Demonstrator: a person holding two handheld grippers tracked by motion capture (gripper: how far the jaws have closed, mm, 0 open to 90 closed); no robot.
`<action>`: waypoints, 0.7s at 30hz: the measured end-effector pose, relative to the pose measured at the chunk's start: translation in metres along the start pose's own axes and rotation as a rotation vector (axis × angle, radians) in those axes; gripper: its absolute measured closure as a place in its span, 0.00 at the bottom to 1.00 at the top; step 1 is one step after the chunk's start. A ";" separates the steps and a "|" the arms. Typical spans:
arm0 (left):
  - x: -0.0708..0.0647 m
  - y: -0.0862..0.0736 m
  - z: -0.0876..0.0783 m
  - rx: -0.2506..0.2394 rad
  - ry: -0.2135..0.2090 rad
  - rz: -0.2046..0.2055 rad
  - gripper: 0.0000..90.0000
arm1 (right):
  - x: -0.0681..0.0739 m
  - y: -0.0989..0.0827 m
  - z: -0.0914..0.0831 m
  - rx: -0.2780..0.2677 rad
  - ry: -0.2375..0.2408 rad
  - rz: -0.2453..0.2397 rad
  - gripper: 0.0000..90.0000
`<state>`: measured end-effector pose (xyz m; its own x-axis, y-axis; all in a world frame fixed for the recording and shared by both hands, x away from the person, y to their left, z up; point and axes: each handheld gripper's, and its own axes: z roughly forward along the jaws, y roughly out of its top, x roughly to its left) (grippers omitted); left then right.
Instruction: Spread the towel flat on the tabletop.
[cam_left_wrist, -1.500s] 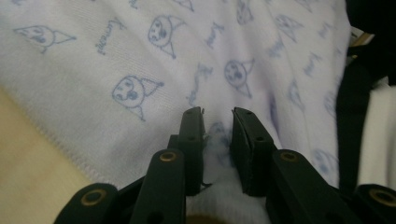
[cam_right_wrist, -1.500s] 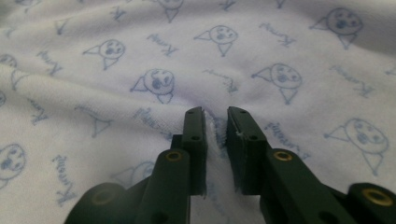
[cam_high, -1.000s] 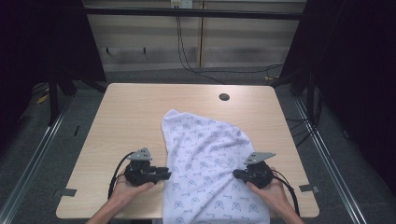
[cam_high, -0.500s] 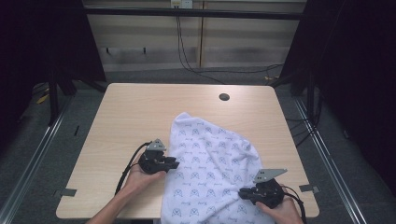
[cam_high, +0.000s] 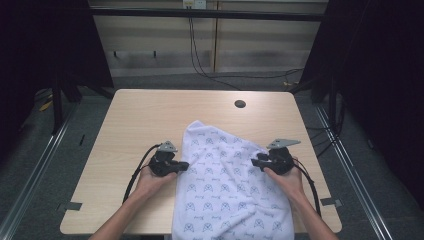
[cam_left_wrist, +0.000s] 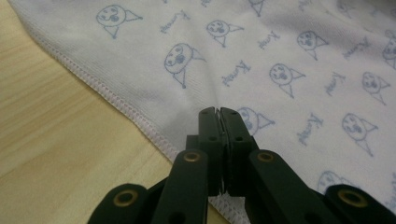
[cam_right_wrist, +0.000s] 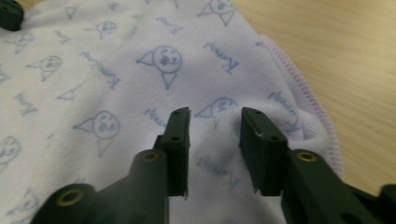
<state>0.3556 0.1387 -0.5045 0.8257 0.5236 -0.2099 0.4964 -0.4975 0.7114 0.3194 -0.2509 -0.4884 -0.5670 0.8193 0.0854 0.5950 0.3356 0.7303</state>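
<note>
A white cloth printed with small blue faces and script (cam_high: 225, 185) lies on the near half of the wooden table (cam_high: 150, 120), its long axis running from a rounded far corner near the table's middle back toward the person, where its near end hangs over the table's front edge. The far corner points away from the person, toward the small dark grommet hole (cam_high: 240, 104) close to the table's far edge. The left gripper (cam_high: 184, 165) sits at the cloth's left hem; in the left gripper view its jaws are pressed together with the stitched hem (cam_left_wrist: 116, 100) pinched between them, bare table to the left (cam_left_wrist: 51, 121). The right gripper (cam_high: 254, 162) is at the cloth's right edge; in the right gripper view its jaws stand apart with a raised fold of the cloth (cam_right_wrist: 219, 116) between them, not clamped, the pink-stitched hem (cam_right_wrist: 303, 88) curling just beside the right jaw.
</note>
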 end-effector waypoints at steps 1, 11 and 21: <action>-0.002 -0.001 -0.001 0.006 0.007 0.010 0.99 | -0.001 -0.001 0.005 0.014 0.014 0.008 0.79; -0.025 -0.030 -0.028 0.052 -0.124 0.012 0.99 | 0.030 -0.042 -0.028 0.085 0.074 -0.032 0.96; -0.029 -0.024 -0.043 0.008 -0.115 0.015 0.88 | 0.044 -0.045 -0.062 0.000 0.113 -0.036 0.83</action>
<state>0.3080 0.1652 -0.4860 0.8581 0.4337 -0.2749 0.4854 -0.5102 0.7100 0.2330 -0.2588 -0.4757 -0.6489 0.7489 0.1346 0.5726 0.3641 0.7346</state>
